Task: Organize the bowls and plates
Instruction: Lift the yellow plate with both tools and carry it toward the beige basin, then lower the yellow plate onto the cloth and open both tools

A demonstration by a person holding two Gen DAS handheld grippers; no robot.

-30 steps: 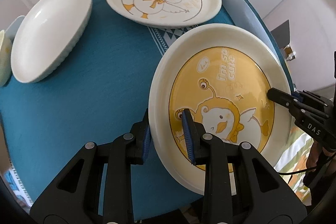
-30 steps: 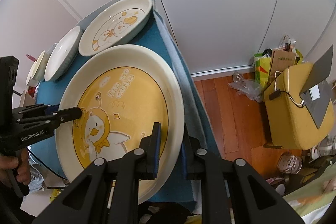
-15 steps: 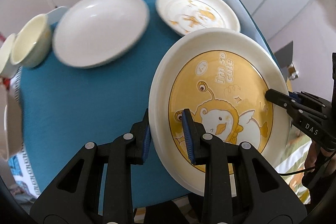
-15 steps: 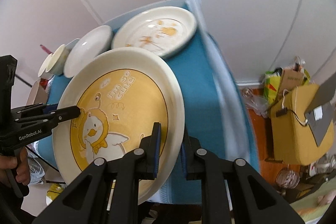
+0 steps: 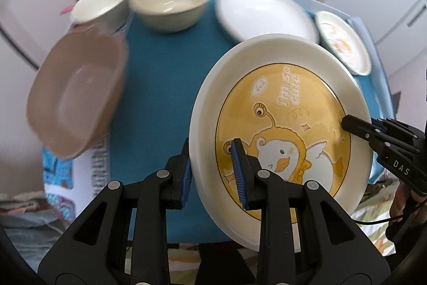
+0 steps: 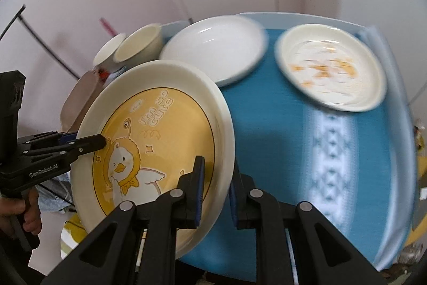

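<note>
Yellow duck plate (image 5: 280, 108): 1, clamped by both hand-held grippers | other plates: 2 | bowls: 2

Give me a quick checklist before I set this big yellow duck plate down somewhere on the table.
1. Left gripper clamped on the yellow duck plate rim: ok.
2. Right gripper clamped on the opposite rim: ok.
3. Plate off the blue tablecloth, tilted between both grippers: ok.
4. Bare cloth to land on, between the brown tub and the plate: ok.
5. White plate and small duck plate lying flat, free for stacking: ok.
6. Two bowls steady at the far edge: cannot tell, blurred.
</note>
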